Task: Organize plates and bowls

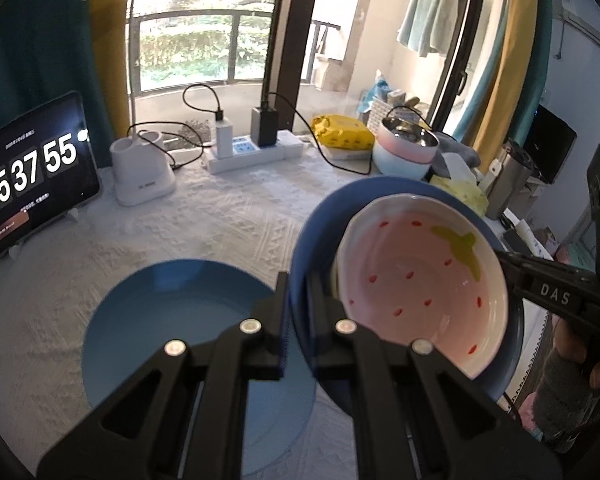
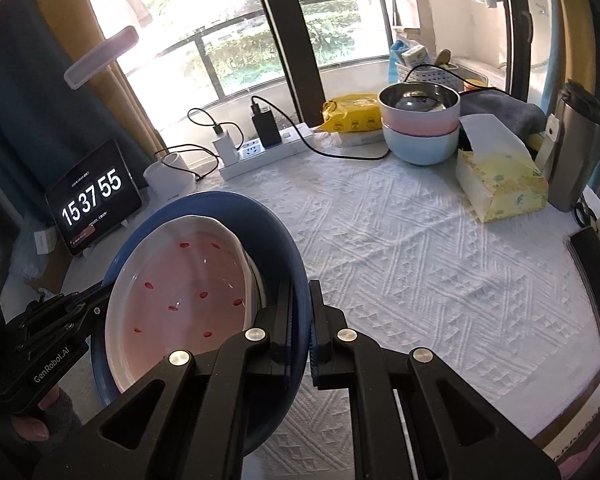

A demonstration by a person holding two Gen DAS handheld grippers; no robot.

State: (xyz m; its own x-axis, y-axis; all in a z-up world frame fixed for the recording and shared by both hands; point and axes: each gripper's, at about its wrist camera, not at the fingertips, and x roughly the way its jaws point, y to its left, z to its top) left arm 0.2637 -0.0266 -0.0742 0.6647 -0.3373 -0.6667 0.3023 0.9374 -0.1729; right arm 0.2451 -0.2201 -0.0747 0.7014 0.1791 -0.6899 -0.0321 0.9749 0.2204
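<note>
Two blue plates: one lies flat on the worktop (image 1: 228, 216), the other blue plate (image 1: 320, 220) hangs tilted, carrying one strawberry bowl (image 1: 424, 288) (rim up). Left gripper (image 1: 298, 312) and right gripper (image 2: 300, 320) each have jaws clamped tight on opposite rims of it.

Left gripper (image 1: 298, 300) clamping blue plate (image 1: 320, 232) rim, strawberry bowl (image 1: 420, 280) inside, second blue plate (image 1: 172, 312) below

window (image 1: 204, 40): daylight, railing, greenery | curtain (image 1: 32, 40): teal | table cloth (image 2: 420, 260): white, textured

Two blue plates (image 1: 188, 320), three bowls (image 1: 424, 288).
</note>
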